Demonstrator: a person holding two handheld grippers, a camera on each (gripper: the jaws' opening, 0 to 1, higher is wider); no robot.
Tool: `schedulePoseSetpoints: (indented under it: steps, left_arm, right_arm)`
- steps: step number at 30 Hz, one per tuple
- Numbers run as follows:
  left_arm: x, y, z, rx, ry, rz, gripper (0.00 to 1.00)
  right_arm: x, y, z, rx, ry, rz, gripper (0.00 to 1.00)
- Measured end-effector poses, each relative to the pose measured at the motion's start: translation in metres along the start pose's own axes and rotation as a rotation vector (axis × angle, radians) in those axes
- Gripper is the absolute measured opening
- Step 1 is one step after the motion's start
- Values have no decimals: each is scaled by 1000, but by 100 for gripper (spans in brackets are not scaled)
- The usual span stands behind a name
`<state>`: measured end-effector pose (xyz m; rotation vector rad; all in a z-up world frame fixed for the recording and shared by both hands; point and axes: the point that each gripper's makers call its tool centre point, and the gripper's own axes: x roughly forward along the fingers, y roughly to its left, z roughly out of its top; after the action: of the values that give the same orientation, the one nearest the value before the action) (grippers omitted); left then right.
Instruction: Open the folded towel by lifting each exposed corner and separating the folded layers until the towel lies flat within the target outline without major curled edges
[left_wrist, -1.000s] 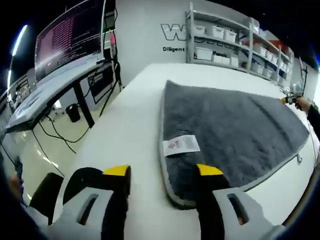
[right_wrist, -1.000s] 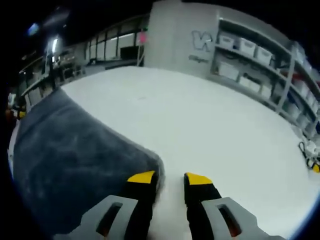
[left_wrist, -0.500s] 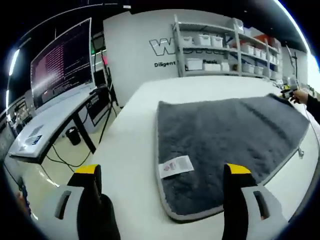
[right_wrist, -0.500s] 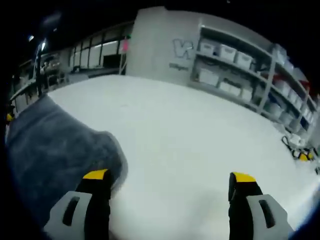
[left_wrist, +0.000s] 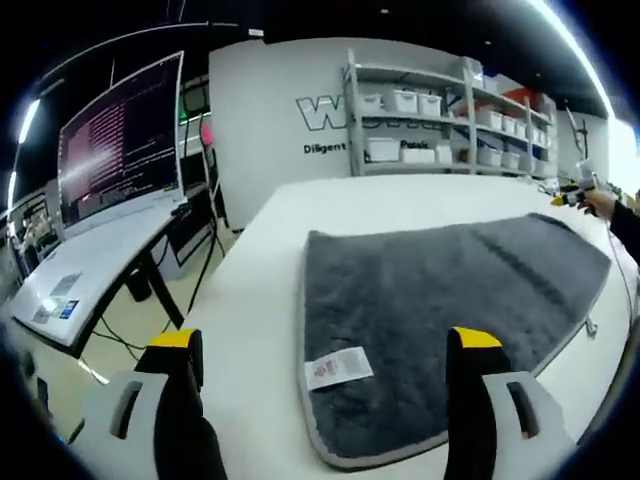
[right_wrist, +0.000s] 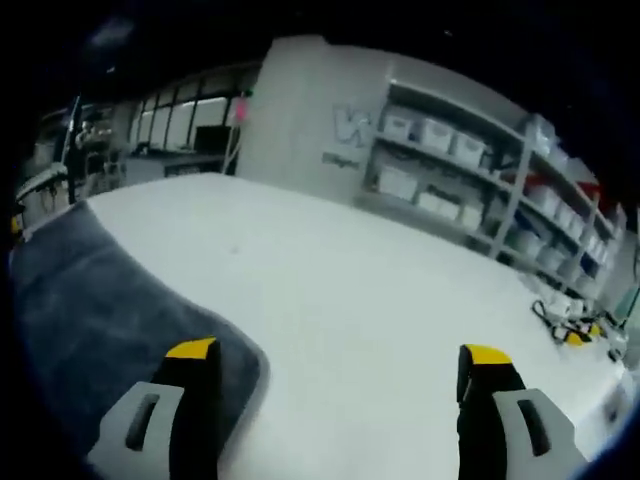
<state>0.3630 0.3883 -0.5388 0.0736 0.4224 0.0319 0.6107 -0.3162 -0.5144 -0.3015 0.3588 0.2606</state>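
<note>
Both tools released and spread wide, grey towel (left_wrist: 430, 300) flat on table (right_wrist: 400, 320)

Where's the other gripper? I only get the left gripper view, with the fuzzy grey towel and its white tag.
Observer: The right gripper hovers above the towel at another corner, open, holding nothing.
Operator: What's past that corner?
Observer: Bare white table, then shelves of white bins.
Operator: Anything else on the table?
Observer: Some small cable-like things near its far edge; too blurry to name.
</note>
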Motion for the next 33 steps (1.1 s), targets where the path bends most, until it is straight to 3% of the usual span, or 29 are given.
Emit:
schedulePoseSetpoints:
  steps: [5,7,15,24,33]
  left_arm:
    - [0,-5,11,-4,-41,-18,100]
    - [-1,-7,15,3,-52,-23,100]
    - [-9,-20,31,26,-103,-50,100]
    - [-22,-53,60,42,-221,-120,100]
    - [-37,-79,73,62,-286,-176,100]
  right_arm:
    - [-5,-9,6,19,-30,-13,100]
    - [-15,2,11,22,-47,-16,100]
    - [-30,1,20,26,-98,1,100]
    - [-78,24,24,28,-173,-7,100]
    - [-119,36,21,25,-212,-20,100]
